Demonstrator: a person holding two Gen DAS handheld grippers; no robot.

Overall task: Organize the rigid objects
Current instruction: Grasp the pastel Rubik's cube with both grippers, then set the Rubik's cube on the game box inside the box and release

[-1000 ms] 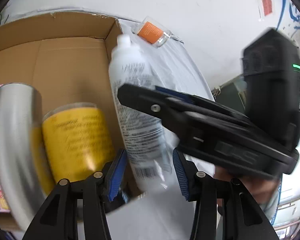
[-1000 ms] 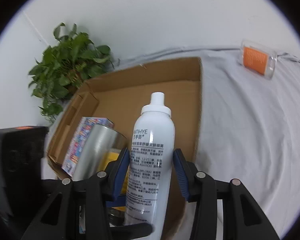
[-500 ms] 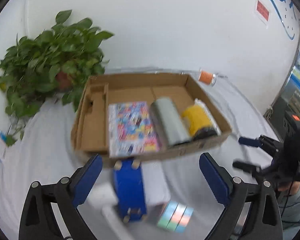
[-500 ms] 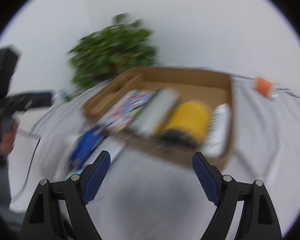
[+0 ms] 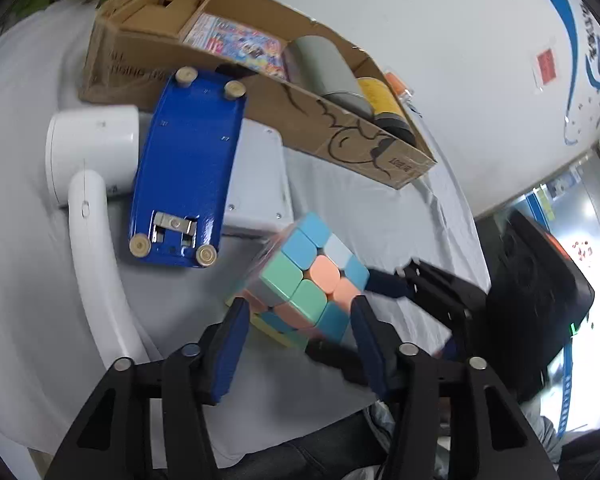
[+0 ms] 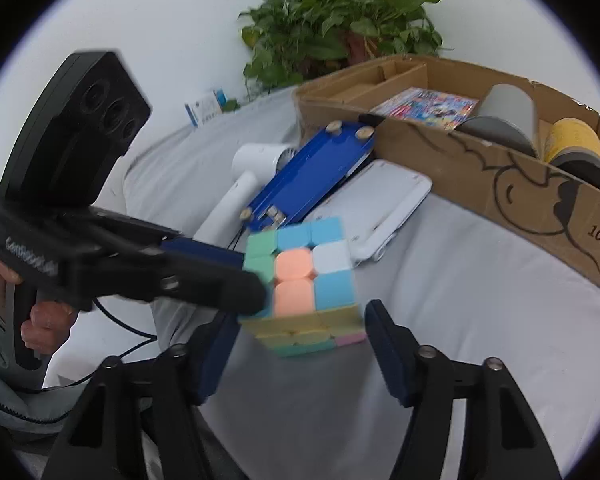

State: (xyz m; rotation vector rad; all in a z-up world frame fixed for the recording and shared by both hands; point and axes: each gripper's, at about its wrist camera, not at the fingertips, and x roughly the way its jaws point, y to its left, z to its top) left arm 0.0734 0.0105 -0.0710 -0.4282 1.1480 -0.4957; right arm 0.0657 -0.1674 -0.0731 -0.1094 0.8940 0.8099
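Observation:
A pastel puzzle cube (image 5: 304, 284) (image 6: 304, 280) sits on the grey cloth near the table's front edge. My left gripper (image 5: 296, 340) is open with its pads on either side of the cube; its fingers (image 6: 204, 276) show from the left in the right wrist view, against the cube's left face. My right gripper (image 6: 296, 344) is open and straddles the cube from the front; its fingers (image 5: 384, 284) show in the left wrist view beside the cube. Whether any pad presses the cube I cannot tell.
A blue stapler-like device (image 5: 188, 168) (image 6: 308, 176) lies upside down over a white hair dryer (image 5: 92, 184) and a white flat box (image 6: 380, 208). Behind stands a cardboard box (image 5: 340, 132) (image 6: 500, 184) holding a colourful pack, a silver cup and a yellow can. A potted plant (image 6: 340, 28) stands behind.
One second ago my right gripper held a white bottle over the box; half a second ago both grippers were wide open and back. Now both have closed in around the cube.

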